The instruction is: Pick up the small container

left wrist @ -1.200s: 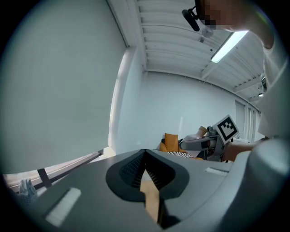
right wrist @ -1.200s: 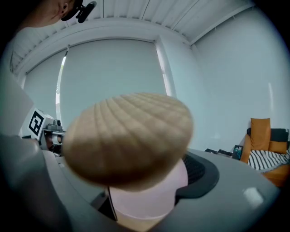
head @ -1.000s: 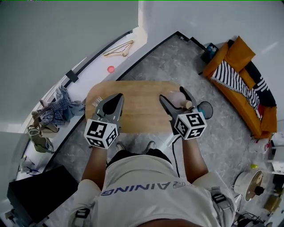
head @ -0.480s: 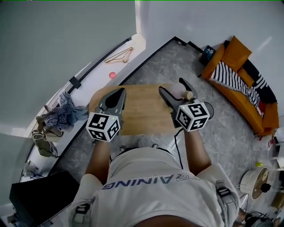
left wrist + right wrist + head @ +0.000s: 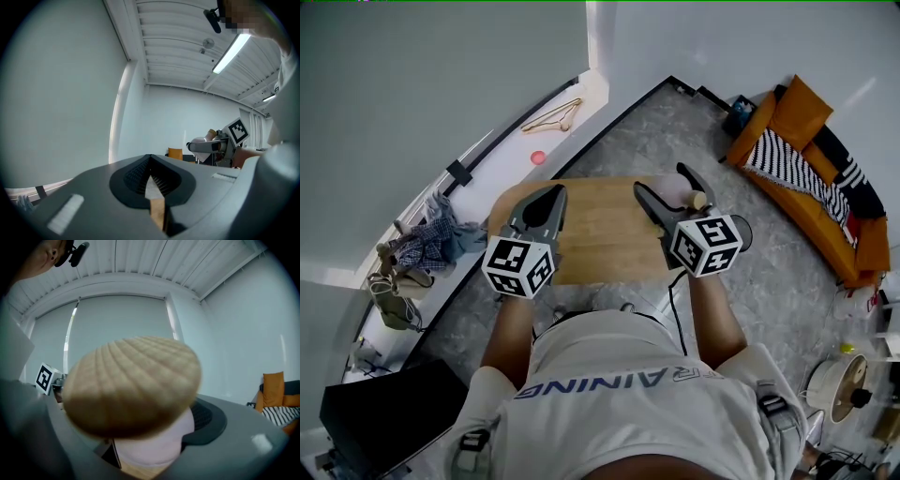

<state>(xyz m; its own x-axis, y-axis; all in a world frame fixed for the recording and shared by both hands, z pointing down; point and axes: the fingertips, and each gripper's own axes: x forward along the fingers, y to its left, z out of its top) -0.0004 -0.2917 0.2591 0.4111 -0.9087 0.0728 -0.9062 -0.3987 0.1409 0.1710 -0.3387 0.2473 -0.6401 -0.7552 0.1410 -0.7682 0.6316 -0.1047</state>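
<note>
R gripper [image 5: 662, 181] clamped on small container [image 5: 133, 387], near table's [image 5: 600, 230] right edge, L gripper [image 5: 551, 192] closed empty, table between

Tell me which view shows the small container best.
The right gripper view: the small container fills the frame, ridged wooden lid over a pink body, clamped in the right gripper. The head view shows it small between those jaws; the left gripper view shows only a distant pale side.
</note>
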